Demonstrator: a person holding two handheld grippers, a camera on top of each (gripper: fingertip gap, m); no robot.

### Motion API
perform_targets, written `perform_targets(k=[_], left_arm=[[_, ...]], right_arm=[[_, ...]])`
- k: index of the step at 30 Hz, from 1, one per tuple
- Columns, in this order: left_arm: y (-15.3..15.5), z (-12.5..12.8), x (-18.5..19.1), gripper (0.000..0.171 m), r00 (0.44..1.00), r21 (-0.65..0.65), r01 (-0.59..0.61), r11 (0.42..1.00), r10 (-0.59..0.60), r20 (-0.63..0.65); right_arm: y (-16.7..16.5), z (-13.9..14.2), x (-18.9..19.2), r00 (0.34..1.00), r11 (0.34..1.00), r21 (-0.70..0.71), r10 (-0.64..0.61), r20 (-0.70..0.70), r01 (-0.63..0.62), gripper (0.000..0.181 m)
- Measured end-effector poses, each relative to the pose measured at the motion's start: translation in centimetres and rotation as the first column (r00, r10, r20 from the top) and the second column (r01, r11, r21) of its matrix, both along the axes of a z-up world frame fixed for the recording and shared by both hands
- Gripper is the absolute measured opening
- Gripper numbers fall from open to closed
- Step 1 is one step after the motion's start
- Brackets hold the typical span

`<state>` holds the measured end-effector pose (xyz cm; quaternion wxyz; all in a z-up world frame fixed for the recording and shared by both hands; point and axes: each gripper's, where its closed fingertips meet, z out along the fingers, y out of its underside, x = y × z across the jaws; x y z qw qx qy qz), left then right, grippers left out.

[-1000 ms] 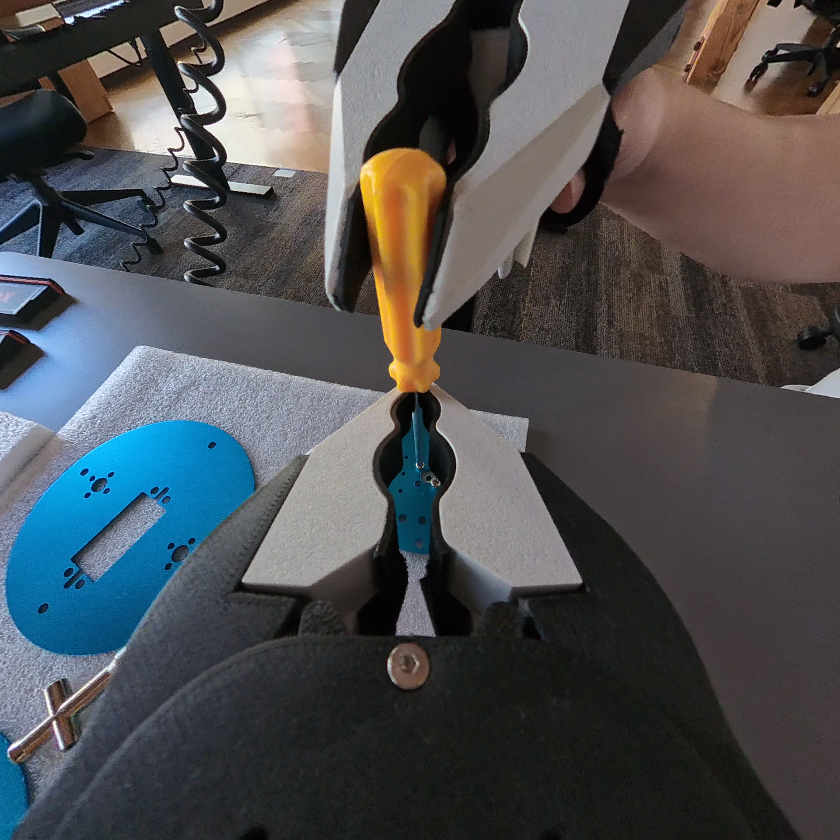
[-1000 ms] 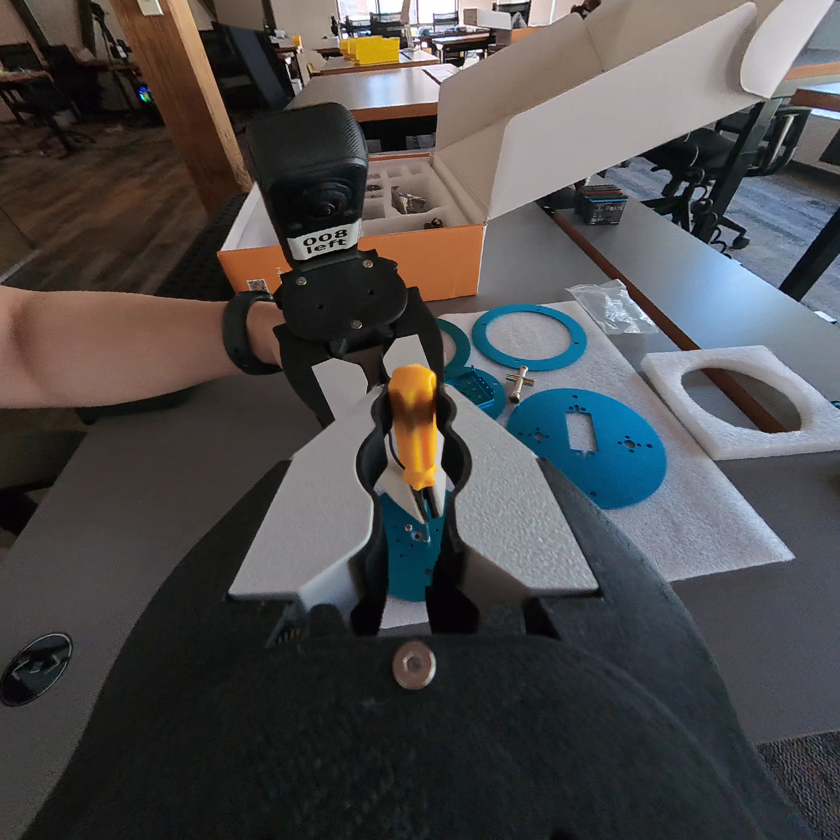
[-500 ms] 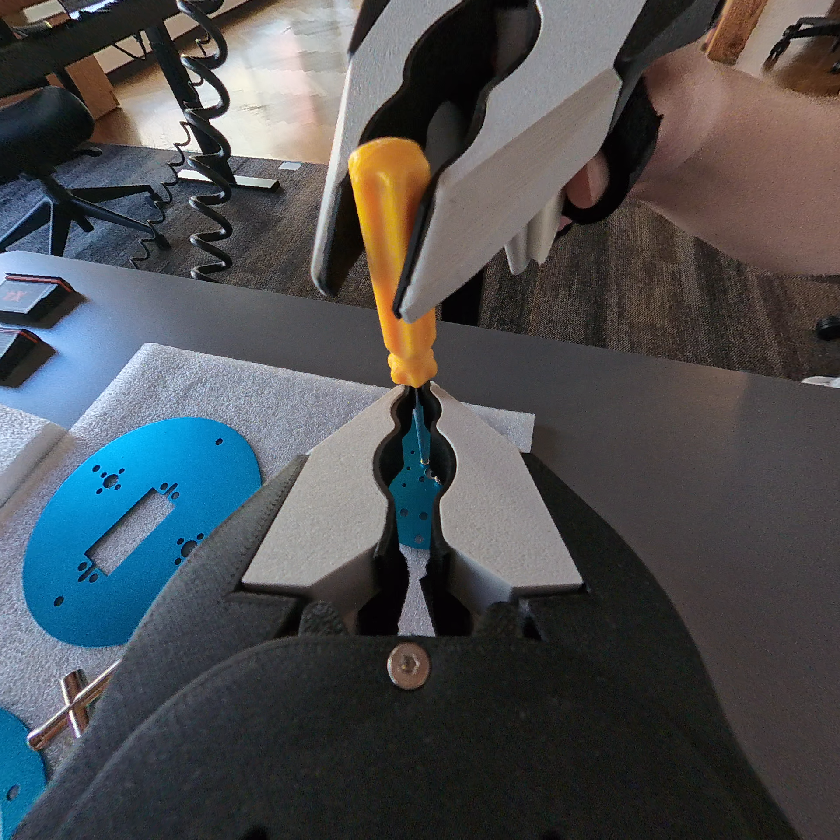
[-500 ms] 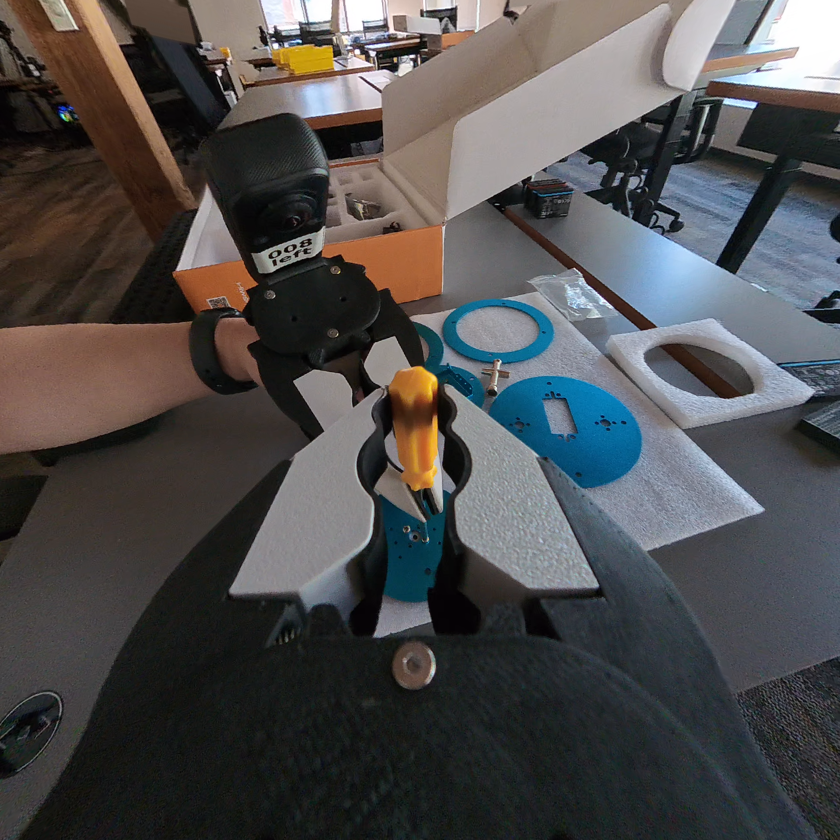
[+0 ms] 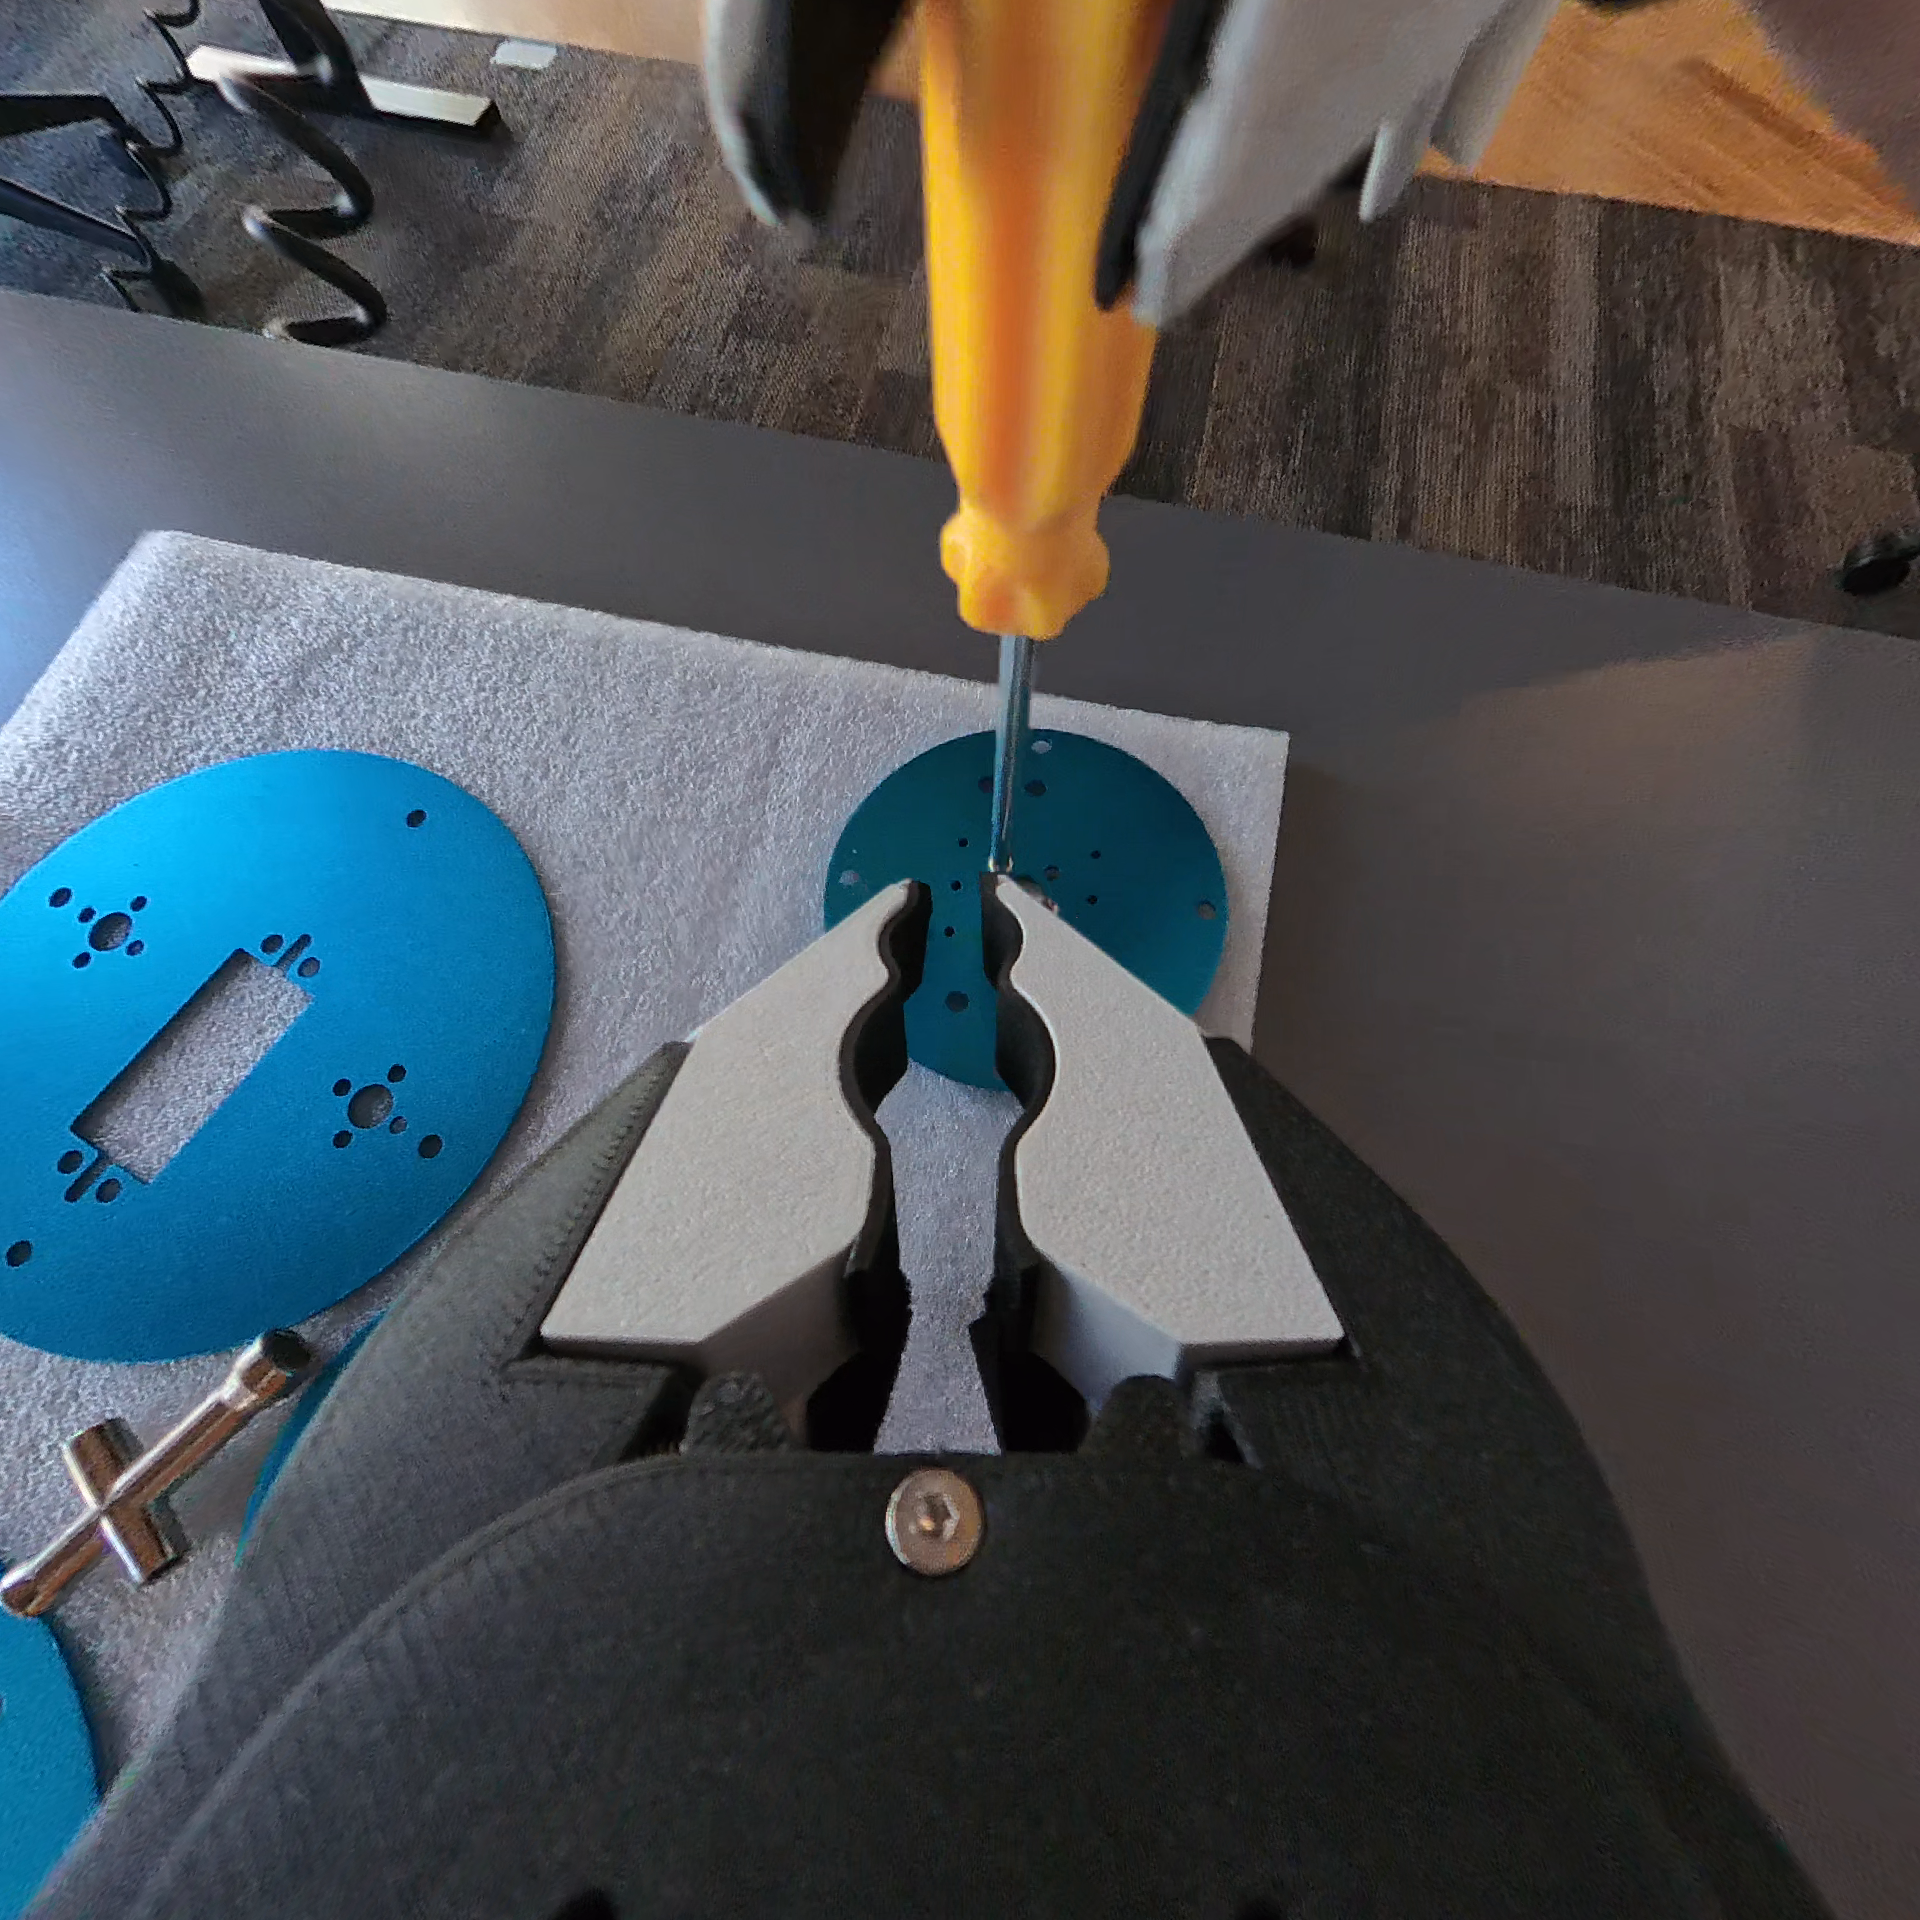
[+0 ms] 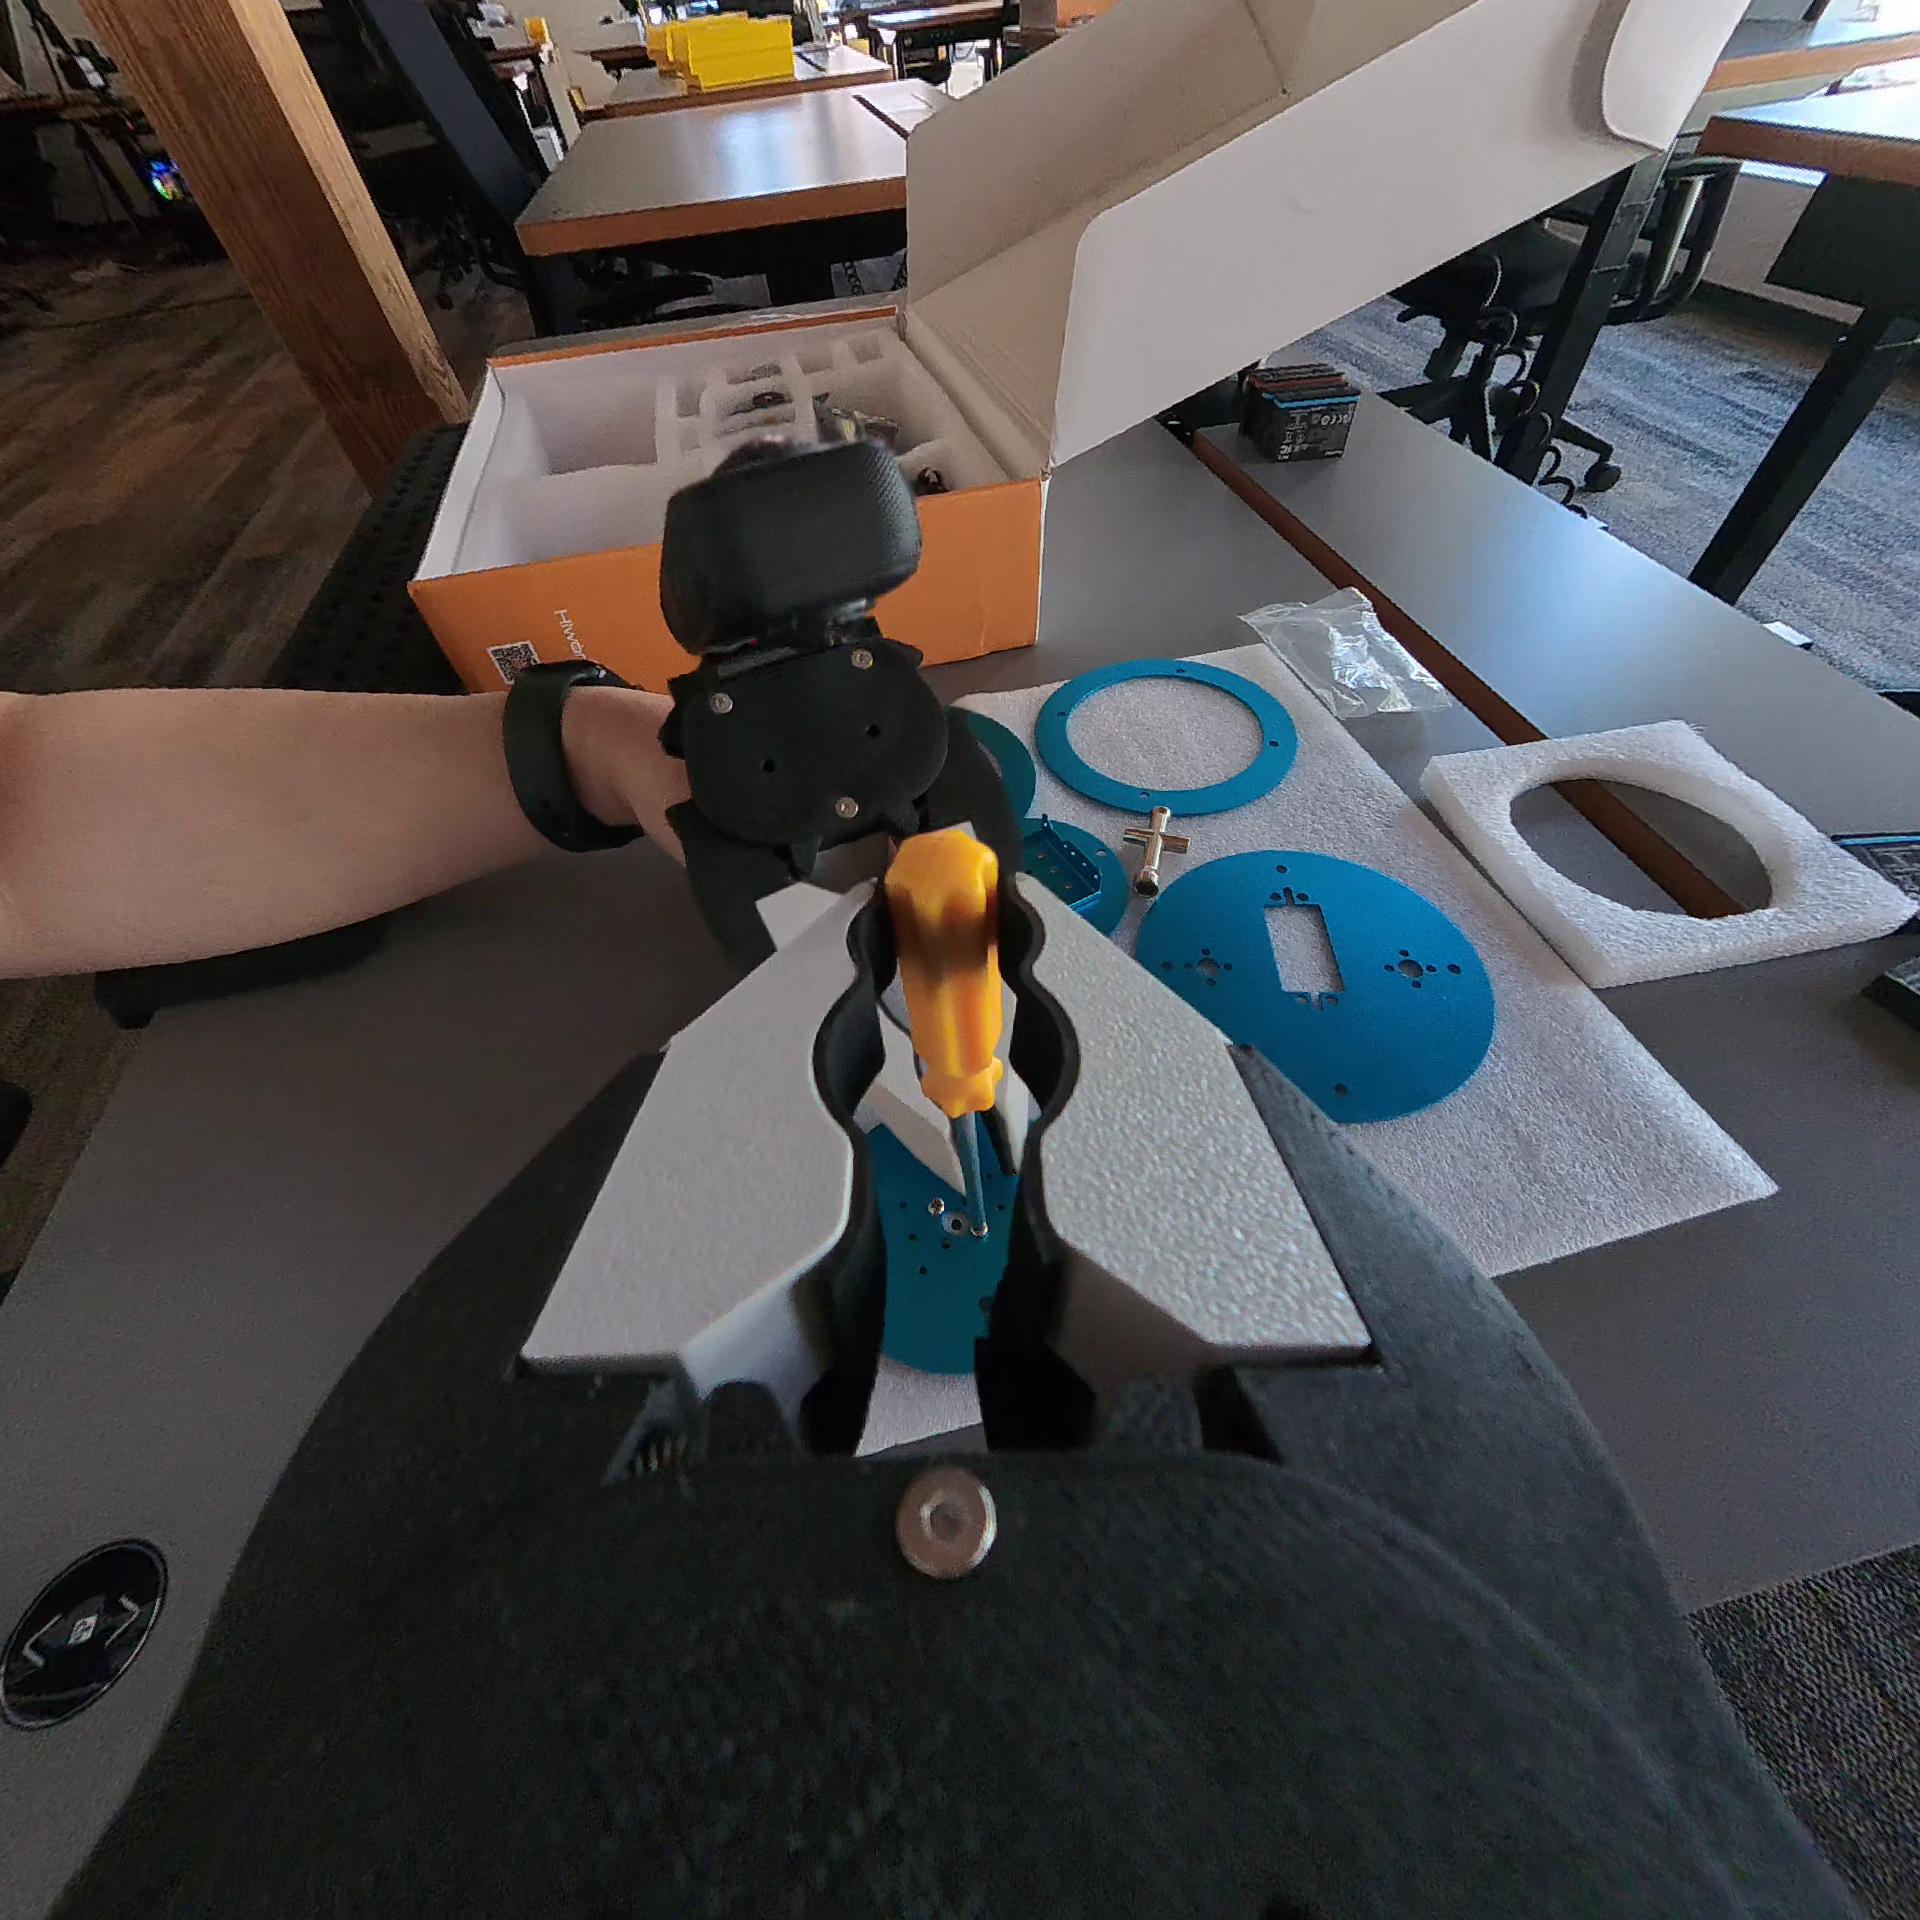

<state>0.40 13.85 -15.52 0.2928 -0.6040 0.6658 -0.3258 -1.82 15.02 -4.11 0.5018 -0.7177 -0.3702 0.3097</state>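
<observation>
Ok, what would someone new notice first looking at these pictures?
Likely the yellow-handled screwdriver, clamped in the right tongs, its tip touching a small round blue metal plate on the white foam sheet. The left tongs sit slightly open over that plate's near edge. Left of it lies a large blue disc with a rectangular cutout.

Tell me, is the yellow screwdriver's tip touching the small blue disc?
Touching. The right wrist view shows the screwdriver tip seated on a screw in the small blue disc, no gap; the right gripper holds it.
</observation>
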Motion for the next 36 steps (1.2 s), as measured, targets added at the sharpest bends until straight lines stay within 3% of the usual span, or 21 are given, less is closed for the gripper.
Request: perform_targets(k=[7, 10, 13, 15, 18, 22, 25, 30, 36], left_arm=[[-0.2, -0.5, -0.2, 0.004, 0.998, 0.093, -0.028, 0.995, 0.032, -0.049], [-0.3, -0.4, -0.1, 0.003, 0.998, 0.078, -0.035, 0.996, 0.038, -0.043], [-0.3, -0.4, -0.1, 0.003, 0.999, 0.056, -0.038, 0.998, 0.039, -0.031], [-0.3, -0.4, -0.1, 0.003, 0.999, 0.055, -0.036, 0.998, 0.038, -0.029], [-0.3, -0.5, -0.1, 0.003, 0.999, 0.060, -0.034, 0.998, 0.036, -0.031], [-0.3, -0.5, -0.2, 0.003, 0.999, 0.059, -0.032, 0.998, 0.034, -0.032], [-0.3, -0.5, -0.2, 0.003, 0.999, 0.069, -0.030, 0.997, 0.033, -0.038], [-0.3, -0.5, -0.2, 0.003, 0.999, 0.083, -0.026, 0.996, 0.030, -0.045], [-0.3, -0.5, -0.2, 0.003, 0.999, 0.055, -0.027, 0.998, 0.029, -0.025]], right_arm=[[0.1, -0.1, 0.1, 0.998, 0.998, 0.023, -0.054, 0.044, 0.054, 0.019], [0.8, -0.2, 1.2, 0.975, 0.977, 0.048, -0.210, 0.071, 0.207, 0.019], [1.3, -0.3, 3.0, 0.908, 0.909, 0.051, -0.417, 0.045, 0.415, 0.019], [1.2, -0.3, 3.4, 0.882, 0.881, 0.038, -0.472, 0.014, 0.471, 0.019], [0.0, 0.0, 1.1, 0.951, 0.950, 0.032, -0.310, 0.010, 0.310, 0.018], [0.0, -0.2, 0.8, 0.979, 0.985, 0.025, -0.172, 0.114, 0.170, 0.018], [-0.3, -0.5, 0.7, 0.976, 0.997, -0.062, -0.036, 0.215, 0.051, 0.018], [-1.1, -1.2, 1.1, 0.871, 0.974, -0.209, 0.173, 0.460, -0.083, 0.017], [-1.5, -1.7, 1.7, 0.696, 0.946, -0.308, 0.290, 0.657, -0.103, 0.017]])
